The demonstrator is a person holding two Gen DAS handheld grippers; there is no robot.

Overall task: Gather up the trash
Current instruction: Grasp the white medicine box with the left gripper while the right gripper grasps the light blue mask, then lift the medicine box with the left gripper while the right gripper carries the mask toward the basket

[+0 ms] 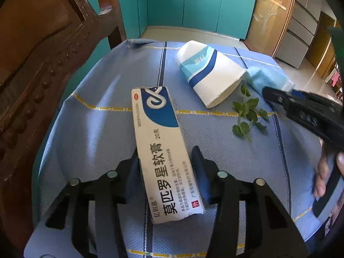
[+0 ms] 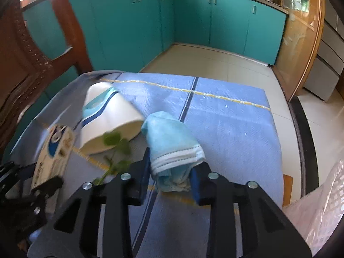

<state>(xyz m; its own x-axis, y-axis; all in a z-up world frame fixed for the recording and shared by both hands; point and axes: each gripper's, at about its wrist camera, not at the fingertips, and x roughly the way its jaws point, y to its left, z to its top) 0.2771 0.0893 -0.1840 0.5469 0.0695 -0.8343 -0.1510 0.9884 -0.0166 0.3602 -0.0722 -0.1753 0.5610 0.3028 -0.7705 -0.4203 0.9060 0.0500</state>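
Right wrist view is blurred at its left edge, where the ointment box (image 1: 161,150) smears. Ahead of both grippers lie a tipped paper cup (image 1: 209,73) and a leafy sprig (image 1: 247,116) on the blue tablecloth (image 1: 96,129). Left gripper (image 1: 166,172) brackets the box: left pad touching, right pad just clear. Right gripper (image 2: 171,176) pinches the crumpled blue face mask (image 2: 172,146).

Each black plastic hand-held gripper (image 1: 166,169) (image 2: 169,182) has angular forked arms, round silver bolt heads and blue pads (image 1: 200,172).
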